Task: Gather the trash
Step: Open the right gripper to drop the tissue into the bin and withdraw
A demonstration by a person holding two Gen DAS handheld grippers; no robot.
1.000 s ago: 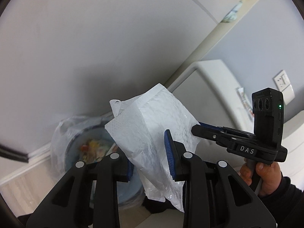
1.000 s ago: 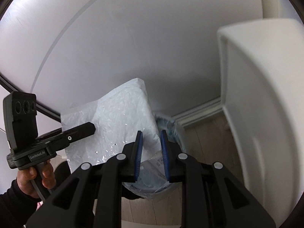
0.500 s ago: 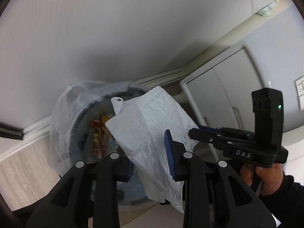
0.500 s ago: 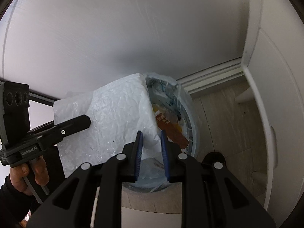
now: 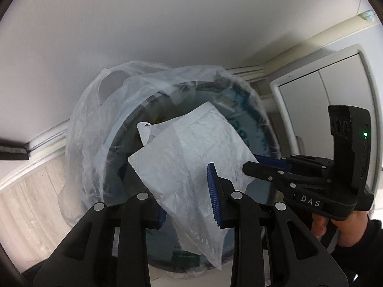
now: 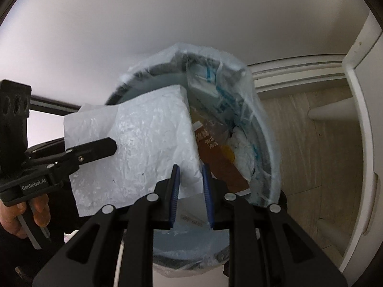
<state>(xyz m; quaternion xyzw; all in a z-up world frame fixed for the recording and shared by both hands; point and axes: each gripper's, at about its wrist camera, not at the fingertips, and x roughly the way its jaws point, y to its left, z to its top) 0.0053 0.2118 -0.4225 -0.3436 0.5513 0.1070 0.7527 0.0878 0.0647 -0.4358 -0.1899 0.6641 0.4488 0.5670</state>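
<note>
A crinkled white plastic bag hangs stretched between my two grippers, right above the mouth of a round bin. My left gripper is shut on the bag's one side, and the film runs down between its blue pads. The bag's other corner sits in my right gripper, also shut. Each gripper shows in the other's view: the right gripper and the left gripper, each held by a person's hand. The bin has a clear liner and holds a brown wrapper and white tissue.
The bin stands on a pale wood floor against a white wall with a skirting board. A white cabinet is close on the right. A dark strip runs along the wall at left.
Both grippers have come down with the white bag, and they tilt more steeply downward. The bin, small and low before, now fills the middle of both views. Neither grip has changed.
</note>
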